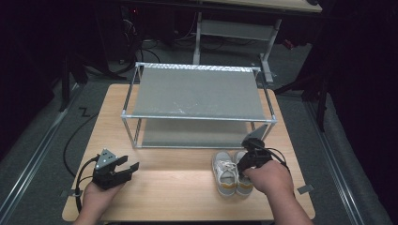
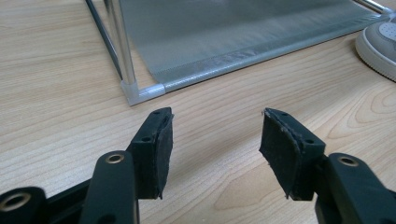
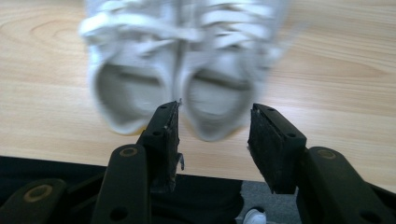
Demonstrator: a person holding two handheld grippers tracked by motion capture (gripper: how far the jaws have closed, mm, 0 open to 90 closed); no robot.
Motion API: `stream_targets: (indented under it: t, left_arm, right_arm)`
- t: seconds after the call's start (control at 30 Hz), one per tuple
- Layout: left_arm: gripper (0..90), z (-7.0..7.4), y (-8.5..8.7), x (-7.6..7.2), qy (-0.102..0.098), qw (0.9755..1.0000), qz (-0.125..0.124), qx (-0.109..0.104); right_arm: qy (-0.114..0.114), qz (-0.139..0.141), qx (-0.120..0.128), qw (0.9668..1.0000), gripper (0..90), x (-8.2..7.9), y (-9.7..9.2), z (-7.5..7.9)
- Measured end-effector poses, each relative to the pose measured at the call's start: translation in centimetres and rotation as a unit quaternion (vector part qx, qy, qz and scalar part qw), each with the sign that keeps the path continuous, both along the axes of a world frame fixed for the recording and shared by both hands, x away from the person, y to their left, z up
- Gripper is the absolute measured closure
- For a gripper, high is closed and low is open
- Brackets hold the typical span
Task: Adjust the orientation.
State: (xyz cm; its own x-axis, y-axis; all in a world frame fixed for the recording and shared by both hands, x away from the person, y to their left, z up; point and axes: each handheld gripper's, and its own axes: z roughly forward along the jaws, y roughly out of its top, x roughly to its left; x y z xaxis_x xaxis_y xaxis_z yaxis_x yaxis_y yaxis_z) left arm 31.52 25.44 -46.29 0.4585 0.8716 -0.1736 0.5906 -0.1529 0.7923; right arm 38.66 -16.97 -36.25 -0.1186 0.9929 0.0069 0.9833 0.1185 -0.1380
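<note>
While your right tongs (image 3: pixel 212 128) hover released behind the shoes (image 1: pixel 231 172), straddle both inner heel walls; left tongs (image 2: pixel 215 140) wait released.

Dark room; grey floor (image 1: pixel 42 140); light wooden table (image 1: pixel 173 187); white-legged desk (image 1: pixel 234 28) behind, cables beneath.

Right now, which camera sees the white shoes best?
The high view: the whole pair of white shoes sits sharp beside the right gripper. The right gripper view shows them blurred; the left gripper view catches one shoe's edge.
</note>
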Motion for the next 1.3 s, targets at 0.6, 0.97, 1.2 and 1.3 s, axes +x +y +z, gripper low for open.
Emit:
stream_targets:
  t: [0.6, 0.97, 1.2, 1.3]
  left_arm:
    - [43.7, -0.1, 0.1, 0.2, 0.003, 1.0000, -0.003, -0.002]
    - [43.7, -0.3, 0.0, 0.2, 0.009, 1.0000, -0.003, -0.001]
    - [43.7, -0.3, 0.0, 0.2, 0.010, 0.9999, -0.004, -0.001]
    - [43.7, -0.3, 0.0, 0.2, 0.011, 0.9999, -0.007, 0.001]
  right_arm:
    - [0.009, -0.004, 0.008, 0.9999, 79.3, 0.1, 1.4, -4.4]
    - [-0.031, 0.000, 0.003, 0.9995, 82.5, -0.1, 1.3, -2.8]
    - [-0.070, -0.006, 0.004, 0.9975, 82.7, -0.1, 1.0, -1.8]
    - [-0.083, -0.008, 0.006, 0.9965, 82.6, 0.0, 0.8, -1.6]
